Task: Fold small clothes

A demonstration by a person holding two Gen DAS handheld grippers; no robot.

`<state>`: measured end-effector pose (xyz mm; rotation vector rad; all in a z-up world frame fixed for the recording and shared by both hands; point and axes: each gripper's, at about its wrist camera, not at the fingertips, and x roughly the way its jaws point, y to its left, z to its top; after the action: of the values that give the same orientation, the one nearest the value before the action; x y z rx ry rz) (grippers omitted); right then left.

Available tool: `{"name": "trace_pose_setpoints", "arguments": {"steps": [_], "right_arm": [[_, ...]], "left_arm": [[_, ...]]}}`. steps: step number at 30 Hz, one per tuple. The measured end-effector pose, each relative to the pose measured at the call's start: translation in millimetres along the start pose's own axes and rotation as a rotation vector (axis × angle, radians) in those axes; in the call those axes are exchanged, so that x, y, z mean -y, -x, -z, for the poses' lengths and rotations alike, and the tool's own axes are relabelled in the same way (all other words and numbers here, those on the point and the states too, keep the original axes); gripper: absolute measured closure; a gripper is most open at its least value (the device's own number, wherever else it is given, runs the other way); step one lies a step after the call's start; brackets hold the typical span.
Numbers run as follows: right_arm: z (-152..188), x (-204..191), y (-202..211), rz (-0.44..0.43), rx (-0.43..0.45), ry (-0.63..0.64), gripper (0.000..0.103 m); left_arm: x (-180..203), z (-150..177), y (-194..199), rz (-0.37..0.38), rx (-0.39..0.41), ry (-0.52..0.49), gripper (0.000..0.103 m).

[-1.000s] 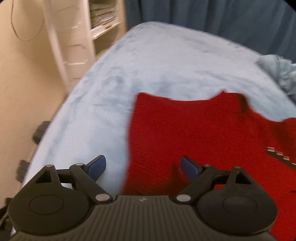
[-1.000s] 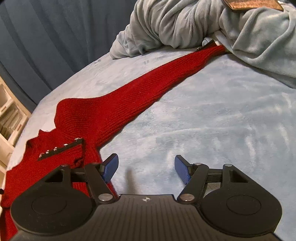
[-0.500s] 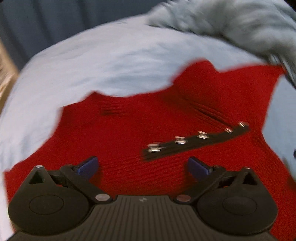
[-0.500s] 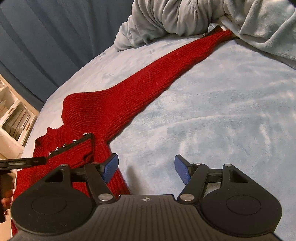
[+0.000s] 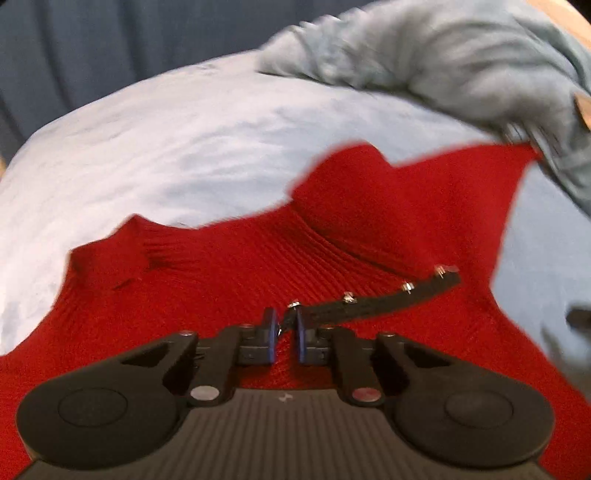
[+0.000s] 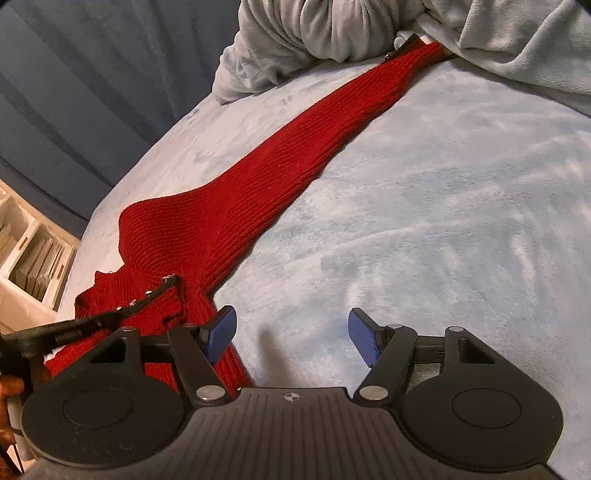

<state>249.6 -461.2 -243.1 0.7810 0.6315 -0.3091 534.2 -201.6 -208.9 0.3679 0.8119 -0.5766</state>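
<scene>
A red knit sweater [image 5: 258,266] lies on a light blue blanket [image 5: 184,140]. It has a black strap with metal studs [image 5: 388,299] across the shoulder. My left gripper [image 5: 283,334] is shut on the near end of that strap and the red knit under it. In the right wrist view the sweater's long sleeve [image 6: 314,136] stretches away to the far right, its cuff under a rumpled grey blanket [image 6: 332,33]. My right gripper [image 6: 291,336] is open and empty, low over the blue blanket just right of the sweater's body [image 6: 155,306].
The rumpled grey blanket [image 5: 461,66] is heaped at the far right of the bed. Dark blue curtains [image 6: 74,74] hang behind. A white shelf with papers [image 6: 29,258] stands past the bed's left edge.
My left gripper swung right from the sweater's edge to over the studded strap, then closed on its near end. My right gripper stayed open and hardly moved.
</scene>
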Motion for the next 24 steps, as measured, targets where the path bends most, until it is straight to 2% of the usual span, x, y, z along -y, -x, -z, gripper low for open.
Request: {"name": "trace_pose_setpoints", "arguments": {"steps": [1, 2, 3, 4, 6, 7, 8, 9, 11, 12, 17, 20, 24], "right_arm": [[-0.2, 0.0, -0.2, 0.001, -0.001, 0.000, 0.034], [-0.1, 0.3, -0.3, 0.001, -0.001, 0.000, 0.034], [-0.4, 0.0, -0.7, 0.002, -0.002, 0.001, 0.034], [-0.5, 0.1, -0.9, 0.002, -0.004, 0.002, 0.034], [-0.9, 0.8, -1.0, -0.001, -0.007, 0.003, 0.034], [-1.3, 1.1, -0.9, -0.002, -0.008, 0.003, 0.034], [-2.0, 1.3, -1.0, -0.003, -0.009, 0.001, 0.034], [-2.4, 1.9, -0.8, -0.005, -0.009, -0.003, 0.034], [-3.1, 2.8, -0.4, -0.008, -0.010, -0.012, 0.034], [-3.5, 3.4, -0.1, -0.010, -0.009, -0.016, 0.034], [-6.5, 5.9, 1.7, -0.004, 0.012, -0.035, 0.034], [-11.4, 9.7, 4.3, 0.000, 0.039, -0.057, 0.034], [-25.0, 20.8, 11.1, 0.000, 0.087, -0.106, 0.034]], "left_arm": [[-3.4, -3.1, -2.0, -0.028, 0.012, 0.029, 0.095], [-4.4, -5.4, -3.2, -0.061, 0.027, 0.044, 0.103], [-6.7, -8.8, -4.5, -0.085, 0.034, 0.055, 0.103], [-7.0, -10.1, -6.5, -0.075, 0.028, 0.070, 0.103], [-3.5, -10.7, -3.7, -0.015, -0.007, 0.075, 0.085], [1.8, -9.2, -3.2, -0.023, -0.010, 0.056, 0.081], [6.7, -7.1, -0.5, -0.058, 0.004, 0.032, 0.065], [8.8, -5.8, 2.3, -0.085, 0.020, 0.021, 0.041], [8.0, -1.9, 8.3, -0.133, 0.043, 0.045, 0.021], [4.9, -0.4, 12.1, -0.128, 0.052, 0.069, 0.014], [-5.4, 18.6, 50.3, -0.122, 0.089, 0.215, 0.010], [-10.7, 42.9, 79.5, -0.211, 0.060, 0.365, 0.000], [-25.6, 85.6, 123.0, -0.269, 0.038, 0.542, 0.000]]}}
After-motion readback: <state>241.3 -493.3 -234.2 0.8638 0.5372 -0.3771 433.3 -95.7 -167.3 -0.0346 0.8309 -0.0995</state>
